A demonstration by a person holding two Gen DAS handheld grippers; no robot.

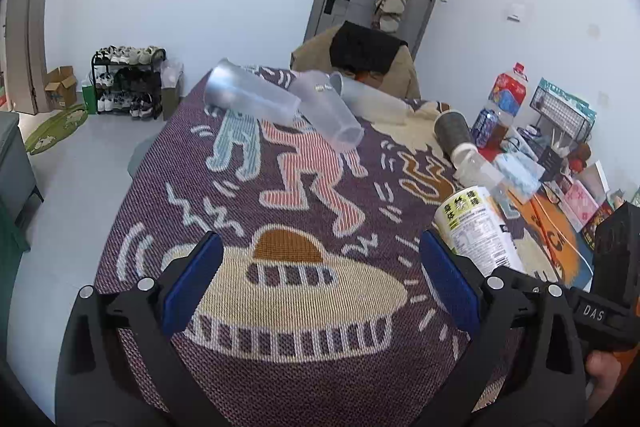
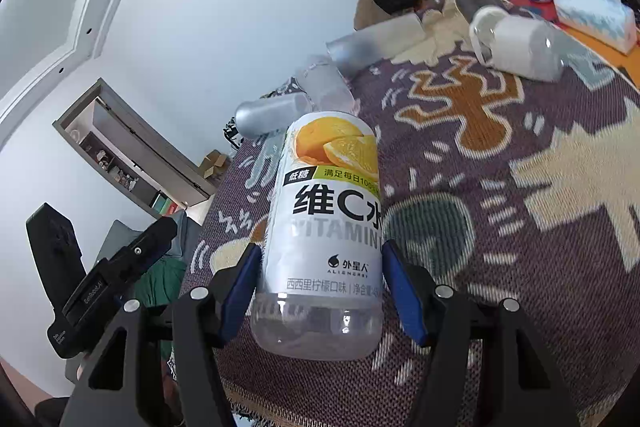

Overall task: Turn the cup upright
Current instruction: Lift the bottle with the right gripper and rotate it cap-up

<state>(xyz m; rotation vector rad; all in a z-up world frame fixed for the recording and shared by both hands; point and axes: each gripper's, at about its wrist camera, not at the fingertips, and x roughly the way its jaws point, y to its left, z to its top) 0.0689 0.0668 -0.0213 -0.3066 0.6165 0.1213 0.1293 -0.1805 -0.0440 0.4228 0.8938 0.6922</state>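
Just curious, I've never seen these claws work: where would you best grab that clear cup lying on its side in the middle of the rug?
Probably around the clear cup's middle wall, coming down from above with the left claw open. It lies tipped, its round sides exposed.

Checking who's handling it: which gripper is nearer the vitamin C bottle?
Right. The right gripper has the vitamin C bottle between its fingers, blue pads at both sides. The left gripper is open over the patterned cloth, the bottle just beyond its right finger.
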